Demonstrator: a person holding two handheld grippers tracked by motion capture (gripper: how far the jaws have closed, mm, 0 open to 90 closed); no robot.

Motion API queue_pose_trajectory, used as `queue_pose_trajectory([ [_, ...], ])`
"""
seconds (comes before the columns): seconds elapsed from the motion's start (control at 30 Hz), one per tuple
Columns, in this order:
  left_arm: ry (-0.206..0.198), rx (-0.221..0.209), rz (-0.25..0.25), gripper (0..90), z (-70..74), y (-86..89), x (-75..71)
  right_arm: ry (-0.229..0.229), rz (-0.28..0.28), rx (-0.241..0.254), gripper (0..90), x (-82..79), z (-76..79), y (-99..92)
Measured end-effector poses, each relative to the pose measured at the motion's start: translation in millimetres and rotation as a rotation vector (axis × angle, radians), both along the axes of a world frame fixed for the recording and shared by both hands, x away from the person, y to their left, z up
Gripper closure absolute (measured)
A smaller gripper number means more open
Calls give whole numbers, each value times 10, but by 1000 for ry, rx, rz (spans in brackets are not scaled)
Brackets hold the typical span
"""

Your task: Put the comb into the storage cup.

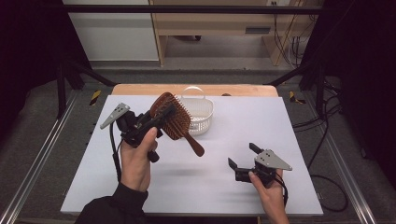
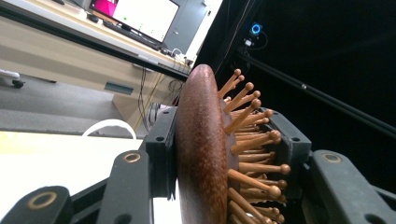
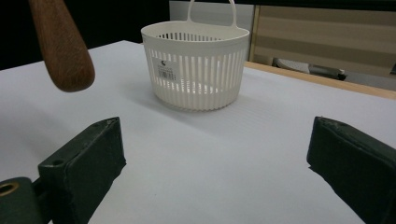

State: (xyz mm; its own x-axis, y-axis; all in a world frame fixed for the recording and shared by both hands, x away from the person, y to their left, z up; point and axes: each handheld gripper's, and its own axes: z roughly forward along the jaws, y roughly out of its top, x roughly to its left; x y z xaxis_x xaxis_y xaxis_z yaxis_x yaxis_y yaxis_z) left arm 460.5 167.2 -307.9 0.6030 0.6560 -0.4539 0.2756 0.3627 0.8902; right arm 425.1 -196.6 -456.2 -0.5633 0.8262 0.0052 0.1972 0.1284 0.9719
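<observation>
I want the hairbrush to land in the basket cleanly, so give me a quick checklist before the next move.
1. Left gripper clamped on the hairbrush head, back against one jaw and bristles against the other: ok.
2. Hairbrush lifted off the table: ok.
3. Basket upright, opening up: ok.
4. Basket has room inside: cannot tell, the slats hide most of it.
5. Right gripper open, holding nothing and away from the basket: ok.
6. Hairbrush directly above the basket opening: not ok, its handle hangs down on the near side of the basket.
</observation>
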Motion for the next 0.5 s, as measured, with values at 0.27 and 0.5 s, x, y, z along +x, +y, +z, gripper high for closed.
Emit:
queue_pose_trajectory([
  [0.27,25,-21,-15,513,5,-81,123,-7,14,-13,37,-84,-2,1],
  [0.5,16,-22,2,512,90,-202,207,-6,10,-18,41,-104,-38,-46],
])
